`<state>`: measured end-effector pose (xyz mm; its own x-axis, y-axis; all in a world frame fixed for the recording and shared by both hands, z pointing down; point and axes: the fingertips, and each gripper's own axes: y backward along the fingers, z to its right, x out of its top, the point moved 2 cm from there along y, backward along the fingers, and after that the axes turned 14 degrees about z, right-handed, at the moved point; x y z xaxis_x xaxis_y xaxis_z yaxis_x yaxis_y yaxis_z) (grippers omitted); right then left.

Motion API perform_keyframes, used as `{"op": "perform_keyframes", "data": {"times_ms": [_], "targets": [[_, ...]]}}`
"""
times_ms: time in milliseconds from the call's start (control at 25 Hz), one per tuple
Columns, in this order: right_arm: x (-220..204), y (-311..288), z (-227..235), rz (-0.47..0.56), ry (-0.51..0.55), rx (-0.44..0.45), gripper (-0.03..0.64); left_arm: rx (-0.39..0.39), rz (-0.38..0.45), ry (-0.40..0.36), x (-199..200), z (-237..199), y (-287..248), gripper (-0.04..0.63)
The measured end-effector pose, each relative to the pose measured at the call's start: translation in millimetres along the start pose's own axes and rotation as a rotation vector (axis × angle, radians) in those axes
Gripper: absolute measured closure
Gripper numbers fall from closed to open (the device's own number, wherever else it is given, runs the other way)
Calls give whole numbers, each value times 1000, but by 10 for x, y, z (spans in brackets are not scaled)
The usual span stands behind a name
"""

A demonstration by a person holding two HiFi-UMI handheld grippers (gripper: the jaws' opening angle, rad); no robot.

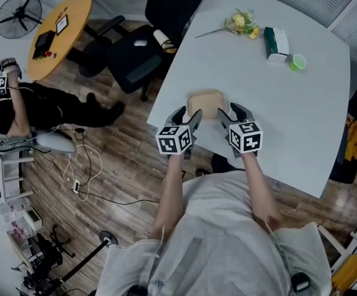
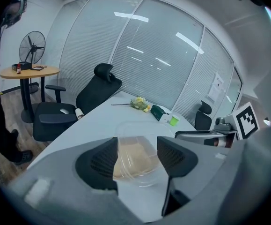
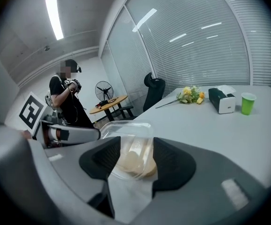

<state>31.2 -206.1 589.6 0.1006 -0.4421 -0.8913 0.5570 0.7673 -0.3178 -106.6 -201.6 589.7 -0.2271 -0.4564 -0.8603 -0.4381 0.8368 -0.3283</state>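
The left claw [image 1: 187,119] and right claw [image 1: 230,117] are standing open, straddling corners of the clear box [image 1: 208,102] sitting at the bench [image 1: 289,116] edge, probably risking buckling it or nudging it off by squeezing unevenly.

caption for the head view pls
Left gripper and right gripper flank a clear food container on the white table.
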Motion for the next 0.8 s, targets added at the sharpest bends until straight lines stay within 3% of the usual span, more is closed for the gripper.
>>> {"op": "perform_keyframes", "data": {"times_ms": [280,800], "targets": [[175,108,-86,89,17,-14,430,-5,50,6,93,59,135,327],[210,363,-321,138,39,-32,447,-16,114,-14,213,148,420,328]]}}
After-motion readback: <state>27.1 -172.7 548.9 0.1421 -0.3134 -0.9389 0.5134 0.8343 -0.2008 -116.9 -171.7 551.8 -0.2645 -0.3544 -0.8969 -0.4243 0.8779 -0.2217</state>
